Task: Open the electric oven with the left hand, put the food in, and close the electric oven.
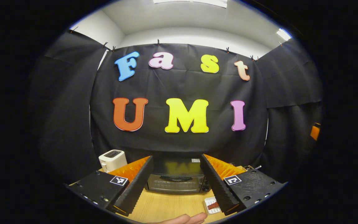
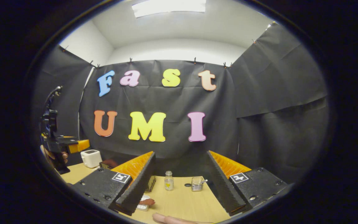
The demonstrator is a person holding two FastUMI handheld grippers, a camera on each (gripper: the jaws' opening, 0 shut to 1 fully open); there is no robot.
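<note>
A black electric oven stands on the wooden table with its glass door closed. My left gripper is open and well short of it, its fingers framing the oven. The food, a reddish-brown piece on a small white tray, lies in front of the oven to the right, by my right-hand finger. In the right gripper view the same food lies by the left finger. My right gripper is open and holds nothing. The oven is mostly hidden behind that finger. The left gripper shows at far left, held in a hand.
A white toaster stands left of the oven. A small clear bottle and a glass jar stand on the table near the back wall. A person's hand rests at the table's near edge.
</note>
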